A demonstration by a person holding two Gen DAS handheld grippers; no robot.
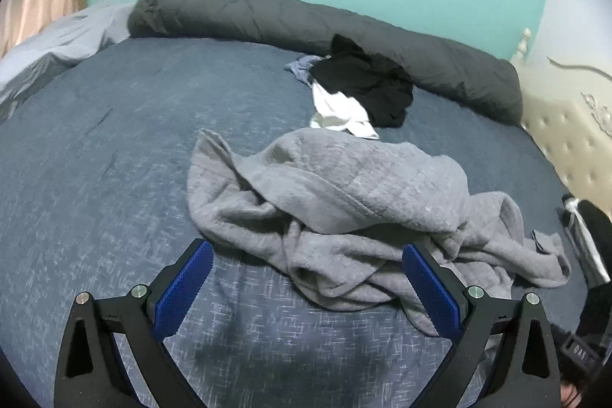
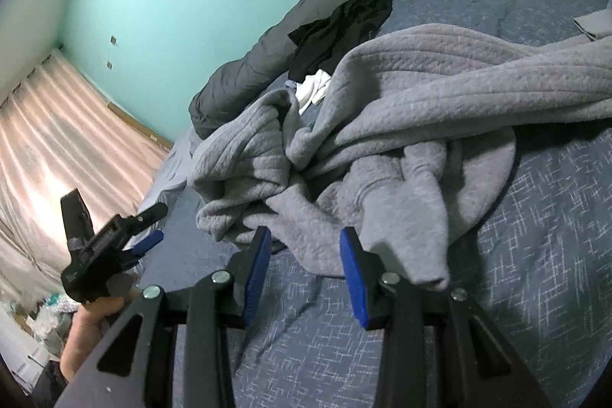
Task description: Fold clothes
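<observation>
A crumpled grey sweatshirt (image 1: 344, 201) (image 2: 382, 140) lies in a heap on the blue bedcover (image 1: 114, 140) (image 2: 535, 255). My left gripper (image 1: 306, 251) is open wide just above the cover, its blue pads either side of the heap's near edge, touching nothing. In the right wrist view my right gripper (image 2: 306, 236) is open at the sweatshirt's near hem, and a loose fold of cloth hangs by its right finger (image 2: 354, 266). That view also shows a hand holding the left gripper (image 2: 111, 247) at the far left.
Behind the sweatshirt lies a small pile of black (image 1: 367, 83), white (image 1: 336, 109) and blue-grey (image 1: 302, 65) garments. A rolled dark grey duvet (image 1: 267, 18) runs along the teal wall. A cream tufted headboard (image 1: 566, 125) is at the right, a curtain (image 2: 57, 140) at the left.
</observation>
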